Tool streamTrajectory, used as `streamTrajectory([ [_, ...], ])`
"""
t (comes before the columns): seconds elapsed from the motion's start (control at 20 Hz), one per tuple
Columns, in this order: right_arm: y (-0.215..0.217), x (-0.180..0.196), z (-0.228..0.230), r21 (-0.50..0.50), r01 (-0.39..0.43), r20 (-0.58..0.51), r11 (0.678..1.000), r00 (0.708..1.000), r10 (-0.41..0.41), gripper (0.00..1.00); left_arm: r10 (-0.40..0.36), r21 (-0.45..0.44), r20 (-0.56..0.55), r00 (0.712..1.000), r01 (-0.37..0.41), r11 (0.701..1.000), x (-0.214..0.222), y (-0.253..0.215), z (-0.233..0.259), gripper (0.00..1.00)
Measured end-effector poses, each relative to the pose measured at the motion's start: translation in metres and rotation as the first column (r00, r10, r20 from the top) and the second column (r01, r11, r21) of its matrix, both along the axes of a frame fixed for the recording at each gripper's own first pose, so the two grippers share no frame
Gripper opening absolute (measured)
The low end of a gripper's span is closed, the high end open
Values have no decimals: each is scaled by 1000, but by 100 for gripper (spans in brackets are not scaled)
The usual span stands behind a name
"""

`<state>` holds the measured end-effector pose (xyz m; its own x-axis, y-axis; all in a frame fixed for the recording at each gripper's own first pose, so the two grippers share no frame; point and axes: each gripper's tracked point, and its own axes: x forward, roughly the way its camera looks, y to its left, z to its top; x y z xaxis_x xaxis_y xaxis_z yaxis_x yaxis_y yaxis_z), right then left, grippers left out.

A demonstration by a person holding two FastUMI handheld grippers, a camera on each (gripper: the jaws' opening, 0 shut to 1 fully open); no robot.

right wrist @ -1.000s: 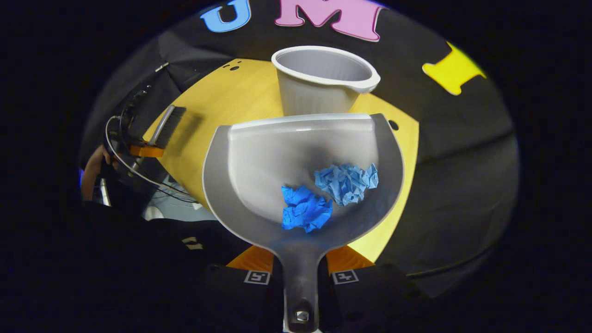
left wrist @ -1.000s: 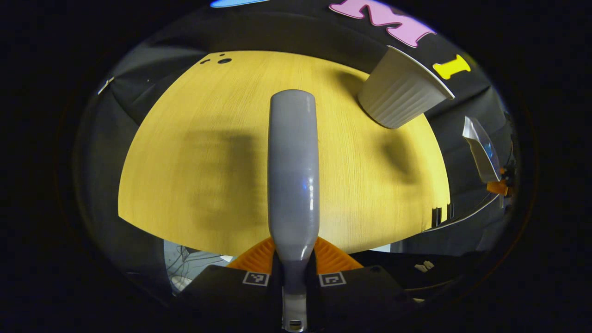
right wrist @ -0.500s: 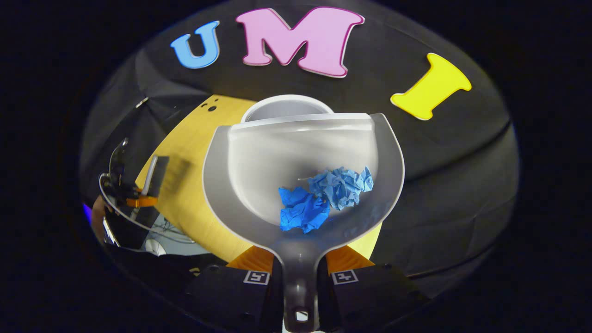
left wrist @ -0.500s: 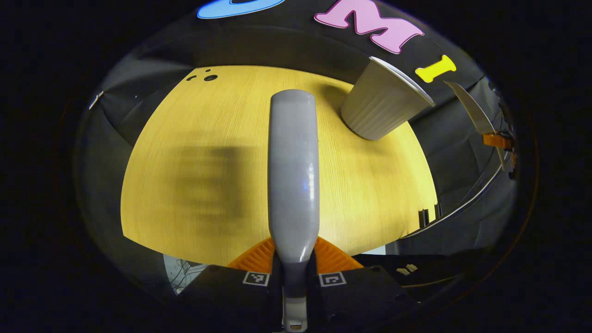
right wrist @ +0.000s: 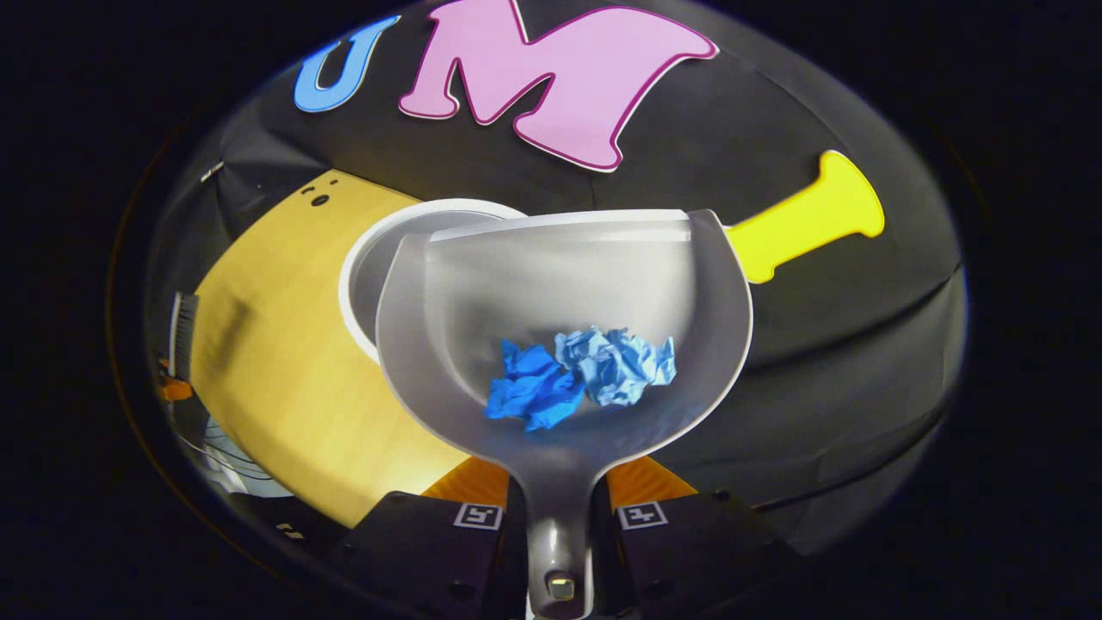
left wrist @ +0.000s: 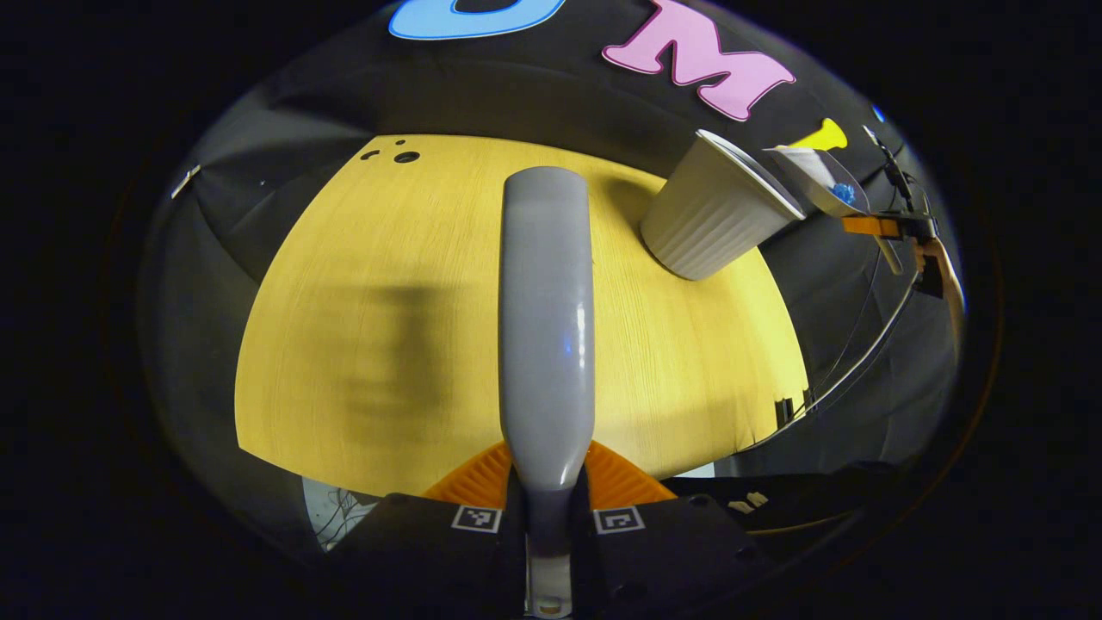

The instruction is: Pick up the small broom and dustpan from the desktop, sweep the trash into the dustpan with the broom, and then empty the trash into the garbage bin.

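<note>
The grey broom [left wrist: 547, 327] points straight ahead over the yellow table [left wrist: 387, 258], and my left gripper [left wrist: 548, 472] is shut on its handle. My right gripper [right wrist: 560, 489] is shut on the handle of the grey dustpan [right wrist: 564, 275], which holds two crumpled blue paper wads [right wrist: 534, 398] [right wrist: 616, 366]. The pan's front lip hangs above the open mouth of the white garbage bin [right wrist: 362, 275]. In the left gripper view the bin [left wrist: 715, 215] stands at the table's far right, with the dustpan [left wrist: 809, 176] raised and tilted beside its rim.
The table's right edge [left wrist: 796, 379] drops off close to the bin. In the right gripper view the broom's bristles [right wrist: 182, 323] show at the far left over the table [right wrist: 275, 379]. A cable [left wrist: 861, 336] trails down from the right gripper.
The right gripper has lifted the dustpan and carried it up over the bin's mouth, rolling it a little. The paper wads have slid slightly left. The left gripper with the broom has barely moved.
</note>
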<state>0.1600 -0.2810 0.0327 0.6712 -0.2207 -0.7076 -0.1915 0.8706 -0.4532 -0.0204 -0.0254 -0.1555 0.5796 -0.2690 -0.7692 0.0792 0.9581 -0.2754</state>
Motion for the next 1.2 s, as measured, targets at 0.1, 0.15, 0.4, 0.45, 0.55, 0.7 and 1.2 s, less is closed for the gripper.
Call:
streamTrajectory([
  [0.1, 4, 17, -2, -22, 13, 15, 1000, 1000, -12, 34, -7, 3, 6, 1000, 7, 1000, 3, 6, 1, 25],
  [0.15, 4, 25, -2, -44, 21, 30, 999, 999, -19, 34, -18, 9, 6, 1000, 18, 1000, 4, 9, 1, 25],
  [0.4, 1, 50, -6, -234, 9, 85, 972, 996, 12, 34, -60, 105, 38, 997, 56, 993, 16, 37, 8, 21],
  [0.45, 1, 50, -6, -298, -9, 89, 955, 995, 37, 34, -57, 100, 44, 997, 52, 994, 19, 39, 10, 25],
  [0.55, 5, 49, -5, -419, -52, 90, 906, 991, 99, 33, -48, 70, 48, 998, 45, 997, 21, 39, 12, 25],
  [0.7, 7, 52, -4, -554, -108, 79, 826, 980, 182, 34, -47, 55, 43, 998, 45, 997, 20, 39, 11, 25],
  [1.2, -35, 39, 32, -793, -189, 17, 579, 943, 332, 34, -45, 36, 2, 999, 45, 998, 17, 37, 12, 25],
])
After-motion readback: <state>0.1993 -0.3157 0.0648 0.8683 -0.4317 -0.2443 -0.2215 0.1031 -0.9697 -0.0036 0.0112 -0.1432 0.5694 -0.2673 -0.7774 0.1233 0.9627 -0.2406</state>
